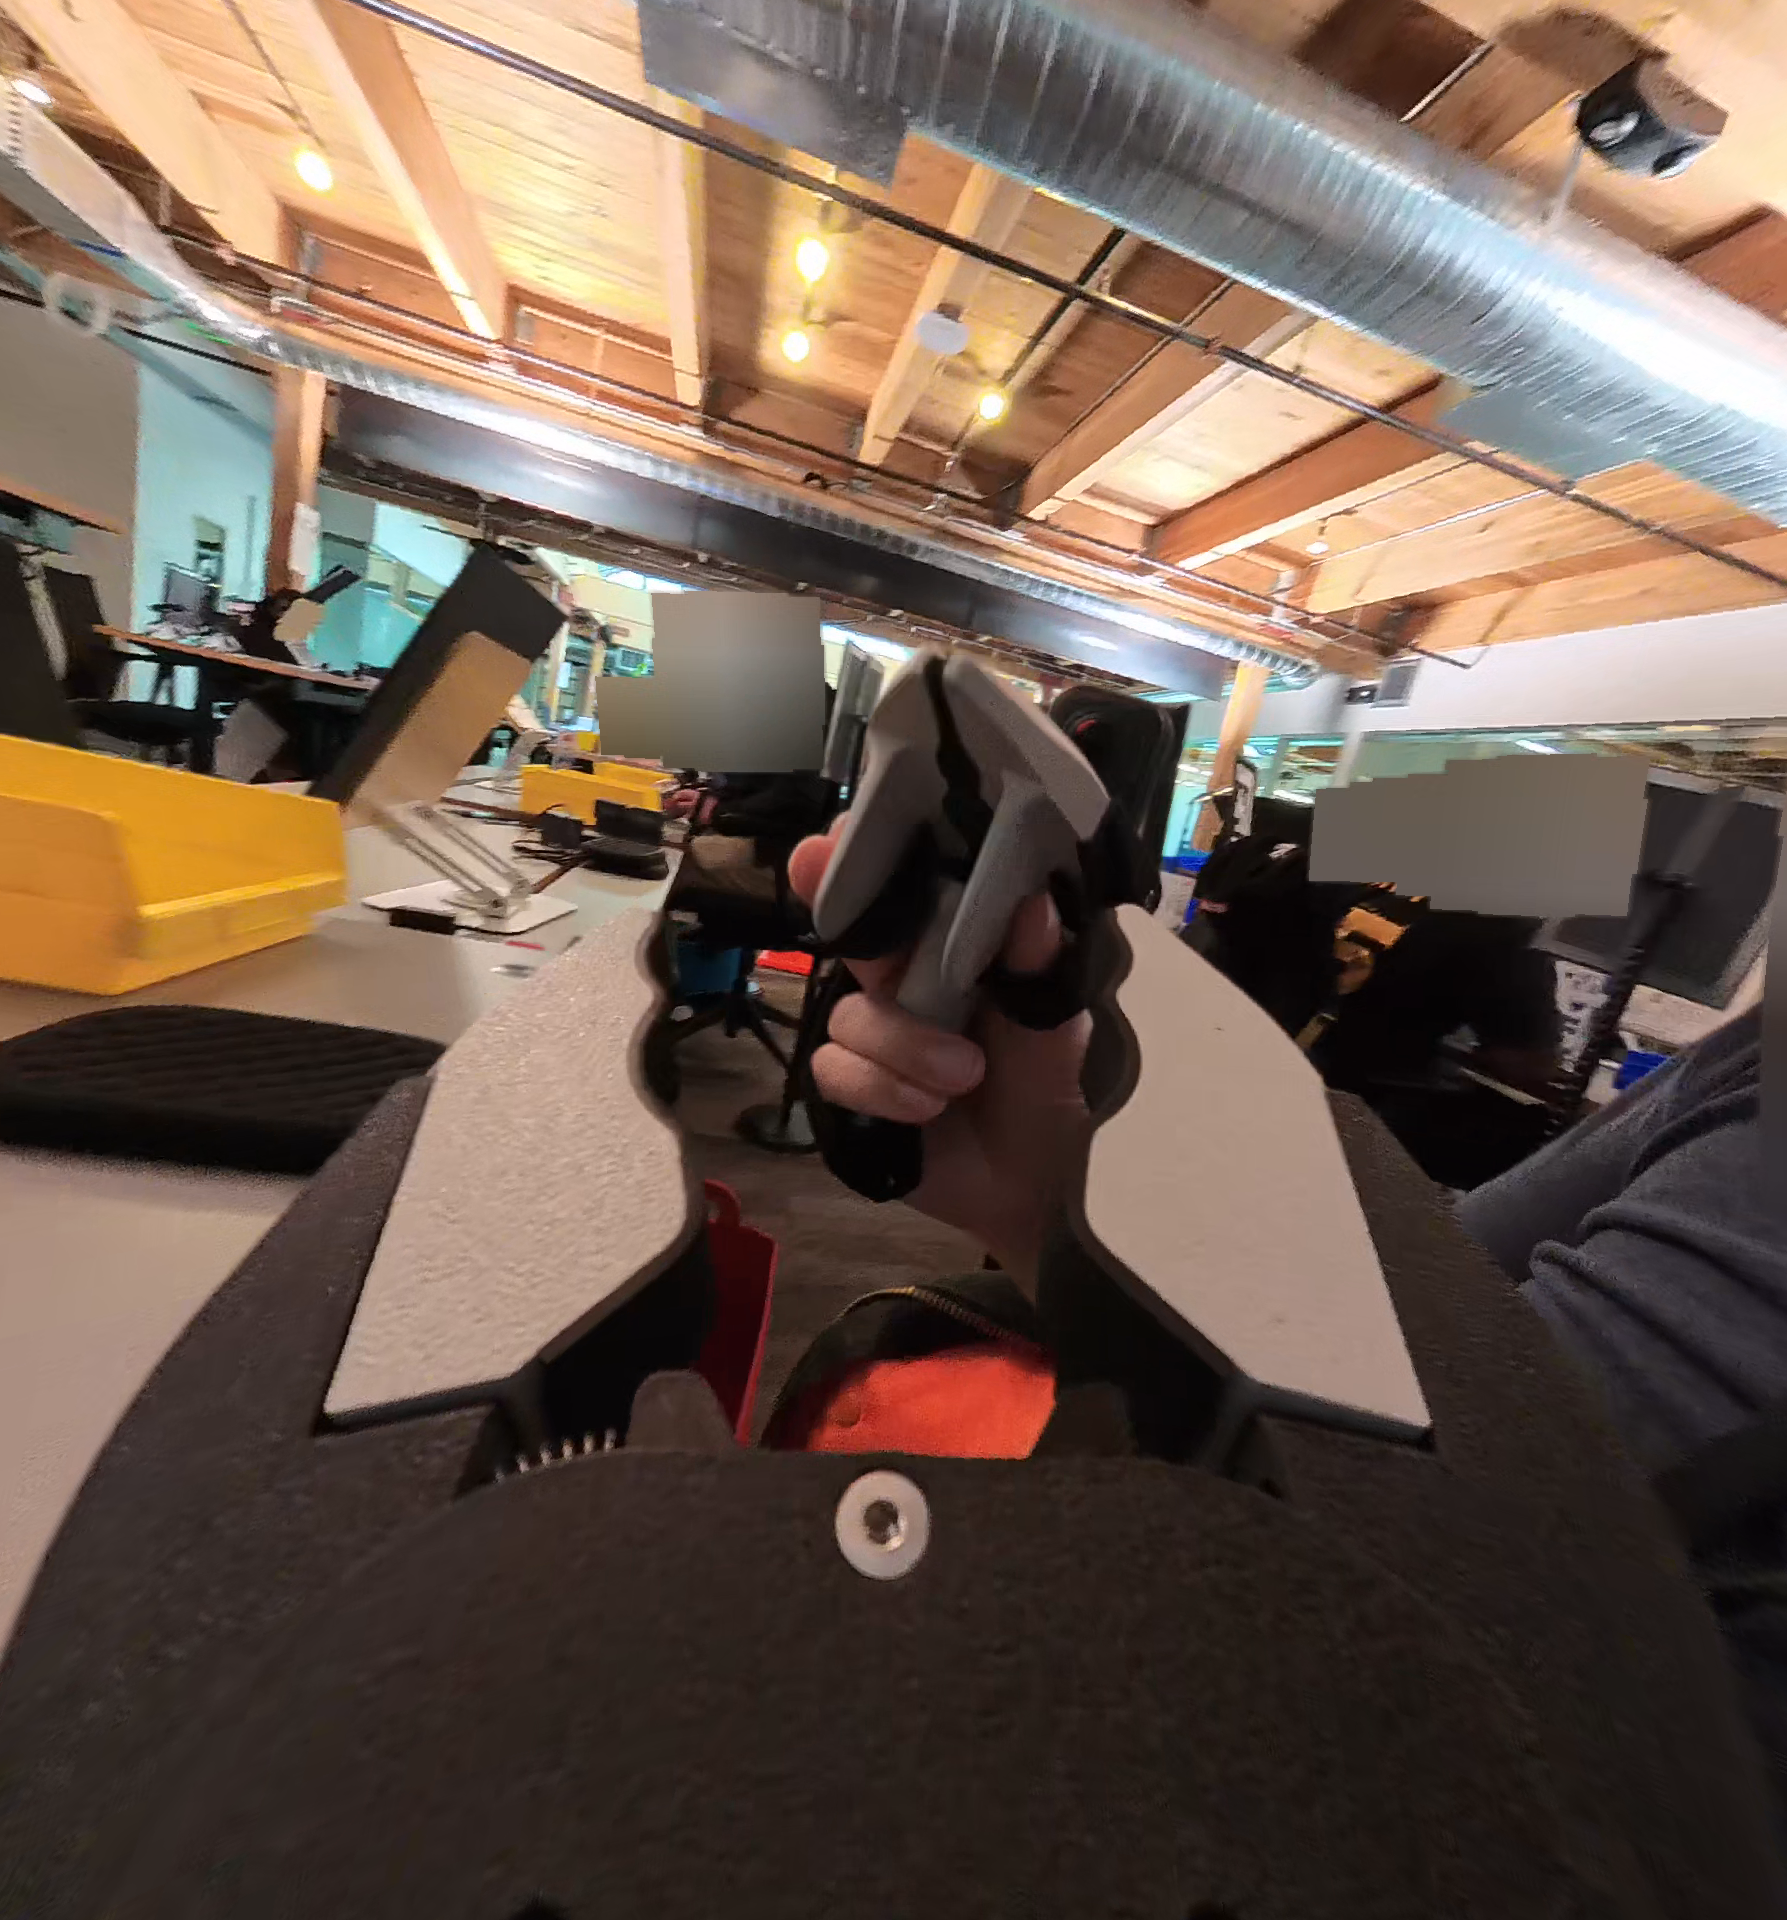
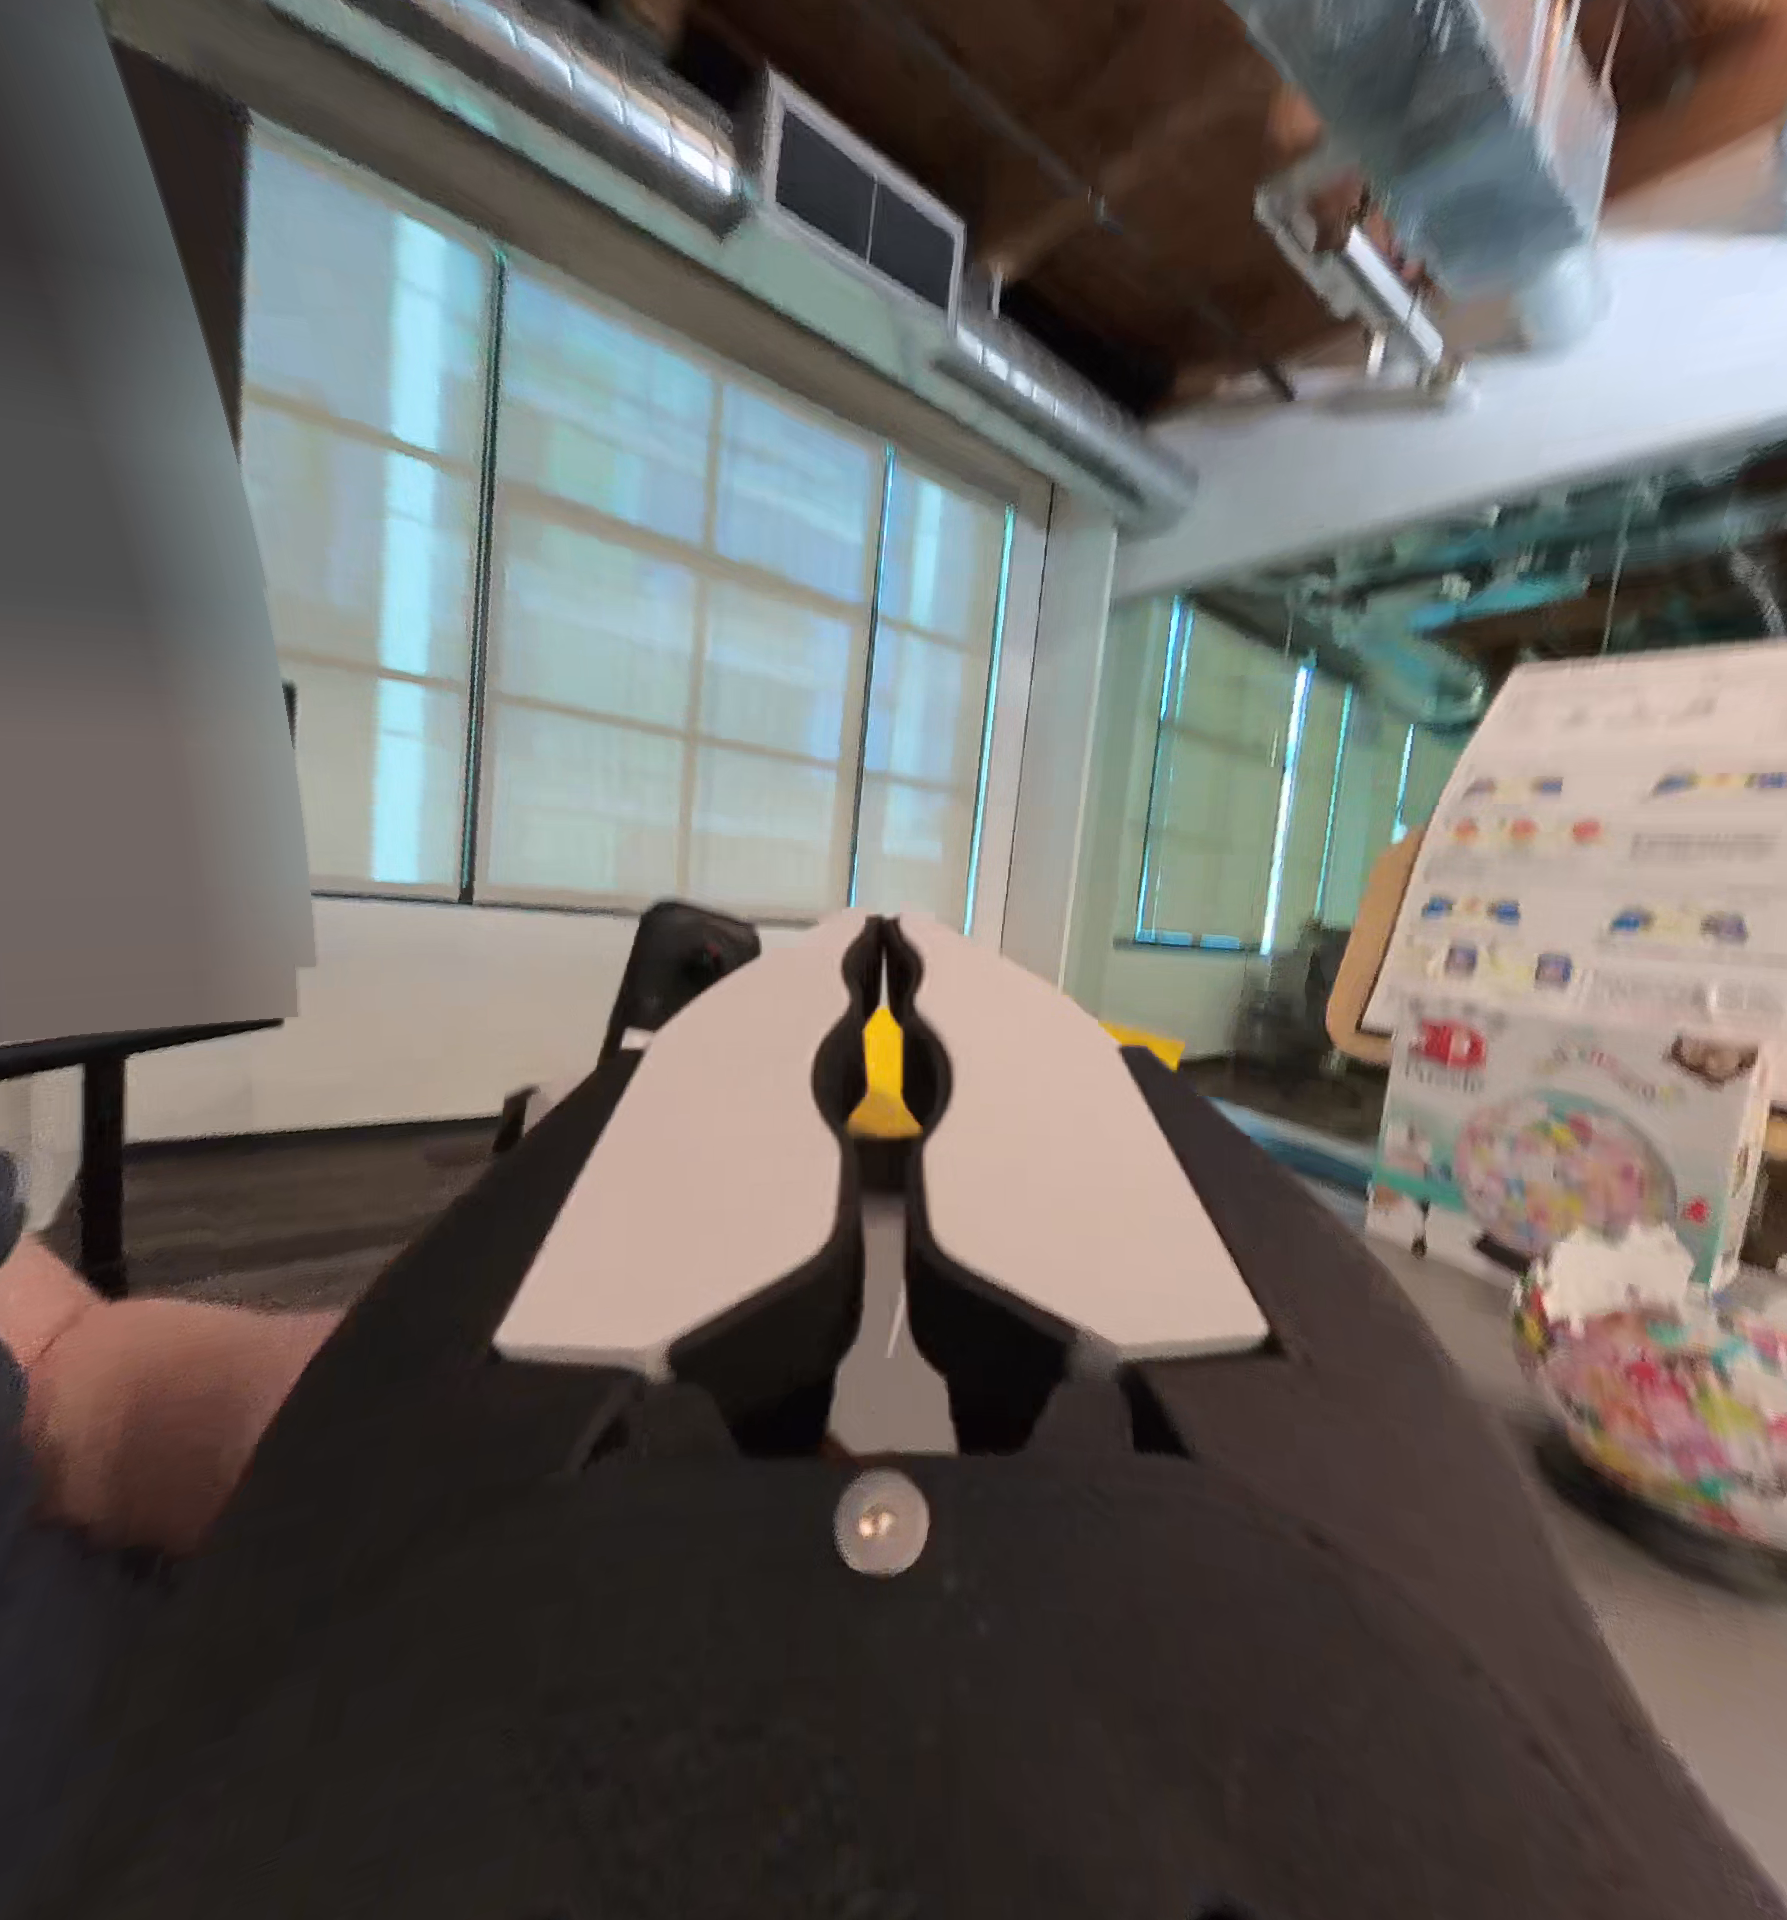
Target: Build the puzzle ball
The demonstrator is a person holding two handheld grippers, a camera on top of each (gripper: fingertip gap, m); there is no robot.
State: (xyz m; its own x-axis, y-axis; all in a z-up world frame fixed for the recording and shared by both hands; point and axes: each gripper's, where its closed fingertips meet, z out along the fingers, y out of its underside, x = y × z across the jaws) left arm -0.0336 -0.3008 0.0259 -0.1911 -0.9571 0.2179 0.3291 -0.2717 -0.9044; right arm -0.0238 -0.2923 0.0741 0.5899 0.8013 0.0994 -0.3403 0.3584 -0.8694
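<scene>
The half-built puzzle ball (image 2: 1689, 1413), many-coloured with a ragged white upper edge, sits on a dark stand on the table at the right of the right wrist view. My right gripper (image 2: 884, 930) is shut, its tips pressed together, and I see nothing between them. It points away from the ball, towards the windows. The left wrist view also shows the right gripper (image 1: 936, 670), held up in a hand with its tips together. My left gripper (image 1: 889, 956) is open and empty, facing it. Its dark body (image 2: 681, 966) shows behind the right fingers.
The puzzle box (image 2: 1564, 1143) and an instruction sheet (image 2: 1637, 862) stand behind the ball. A yellow bin (image 1: 141, 862), a black ribbed pad (image 1: 182, 1081) and a tilted stand (image 1: 453, 748) are on the grey table (image 1: 58, 1299). An orange bag (image 1: 920, 1392) lies below. People sit in the background. Spacing between my two grippers at the tips: around 5 centimetres. The half-built puzzle ball (image 2: 1689, 1413) lies around 30 centimetres away from my left fingertips.
</scene>
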